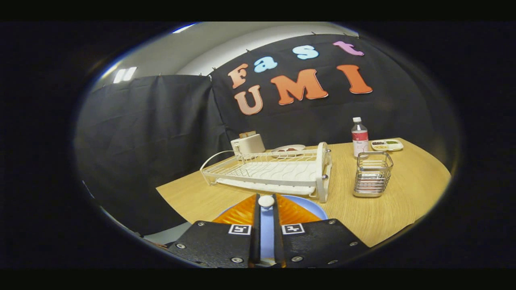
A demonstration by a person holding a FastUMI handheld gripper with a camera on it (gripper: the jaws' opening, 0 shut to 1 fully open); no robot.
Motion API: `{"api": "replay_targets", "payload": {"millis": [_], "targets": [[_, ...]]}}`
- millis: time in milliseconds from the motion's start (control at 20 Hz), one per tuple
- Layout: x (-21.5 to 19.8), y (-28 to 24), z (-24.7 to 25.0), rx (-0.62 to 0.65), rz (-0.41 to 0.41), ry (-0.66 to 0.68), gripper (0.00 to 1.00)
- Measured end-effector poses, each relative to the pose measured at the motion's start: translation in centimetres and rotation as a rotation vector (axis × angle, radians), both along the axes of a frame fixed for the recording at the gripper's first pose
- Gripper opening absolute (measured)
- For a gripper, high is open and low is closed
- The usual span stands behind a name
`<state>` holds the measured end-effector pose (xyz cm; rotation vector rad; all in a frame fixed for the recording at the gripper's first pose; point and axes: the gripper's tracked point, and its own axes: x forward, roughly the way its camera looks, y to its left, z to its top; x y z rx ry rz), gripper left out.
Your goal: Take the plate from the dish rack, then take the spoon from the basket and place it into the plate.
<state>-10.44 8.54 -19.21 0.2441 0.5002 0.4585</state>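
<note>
A blue plate (pixel 312 207) lies flat on the wooden table (pixel 403 189), just in front of the white dish rack (pixel 278 171), whose slots hold nothing. My gripper (pixel 266 197) hovers over the plate with its fingers nearly closed. A small white rounded piece, the end of the spoon (pixel 266 202), is pinched between the fingertips; the rest of the spoon is hidden below them. The wire basket (pixel 373 173) stands to the right of the rack and beyond the fingers, with no spoon visible in it.
Behind the basket stand a clear bottle (pixel 359 137) with a red label and a small divided tray (pixel 387 145). A white toaster (pixel 247 143) and a white dish (pixel 288 150) sit behind the rack. The table edge drops off left of the plate.
</note>
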Motion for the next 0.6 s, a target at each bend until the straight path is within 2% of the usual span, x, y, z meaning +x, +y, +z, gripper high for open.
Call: {"api": "replay_targets", "payload": {"millis": [150,250,350,400,600], "targets": [[-0.1,-1.6,-1.7,-0.043,-0.032,0.040,0.19],[0.1,-2.4,-2.3,-0.059,-0.057,0.066,0.30],[0.8,-3.2,-1.5,-0.066,-0.083,0.039,0.37],[1.4,-3.5,-1.0,-0.068,-0.096,0.020,0.45],[3.1,-4.4,1.9,-0.104,-0.152,-0.063,0.63]]}}
